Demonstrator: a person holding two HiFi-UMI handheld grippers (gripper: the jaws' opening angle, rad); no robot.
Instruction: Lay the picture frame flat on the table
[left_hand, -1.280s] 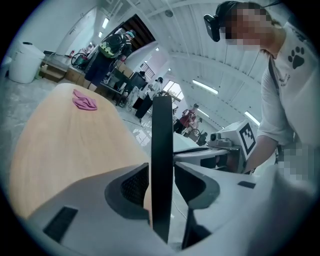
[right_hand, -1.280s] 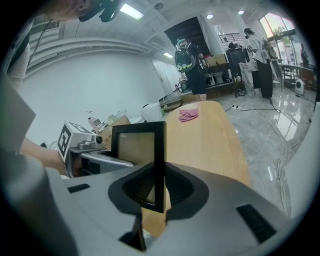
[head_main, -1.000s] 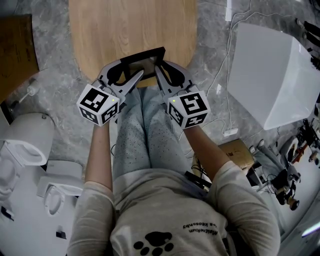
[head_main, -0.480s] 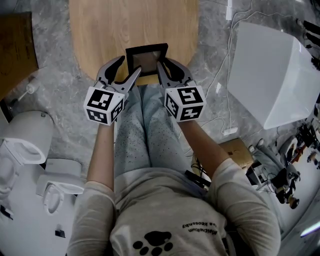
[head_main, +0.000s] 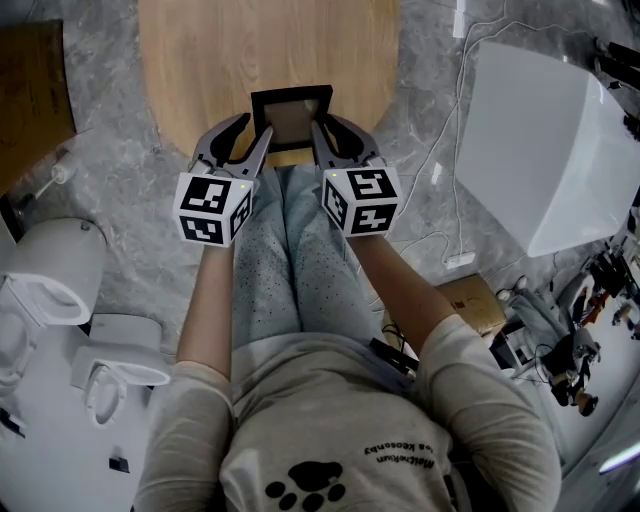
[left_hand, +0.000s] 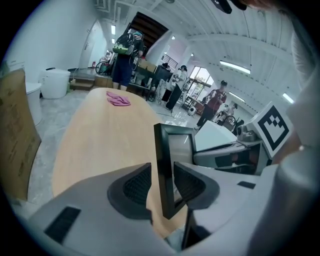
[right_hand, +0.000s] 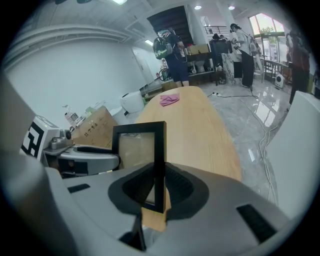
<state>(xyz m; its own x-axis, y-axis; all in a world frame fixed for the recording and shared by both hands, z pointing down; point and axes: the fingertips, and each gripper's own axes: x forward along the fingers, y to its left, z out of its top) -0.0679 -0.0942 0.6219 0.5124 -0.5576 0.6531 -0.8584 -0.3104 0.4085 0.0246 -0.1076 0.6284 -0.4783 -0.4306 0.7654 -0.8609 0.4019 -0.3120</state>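
Observation:
A small black picture frame (head_main: 291, 118) with a glass front is held over the near edge of the oval wooden table (head_main: 200, 60). My right gripper (head_main: 325, 125) is shut on the frame's right side; in the right gripper view both pads (right_hand: 172, 187) press on the black edge (right_hand: 160, 150). My left gripper (head_main: 256, 128) straddles the frame's left side. Its jaws are closing, and in the left gripper view the frame edge (left_hand: 164, 165) stands between the pads (left_hand: 135, 185) with a slim gap showing.
A pink cloth (left_hand: 119, 99) lies at the table's far end. A large white box (head_main: 550, 150) and floor cables (head_main: 450, 150) are to the right, white appliances (head_main: 50, 290) and brown cardboard (head_main: 30, 90) to the left. People stand far behind.
Both grippers have moved forward with the frame, which now shows more of its face to the head camera. The left gripper has shifted closer in along the frame's left side.

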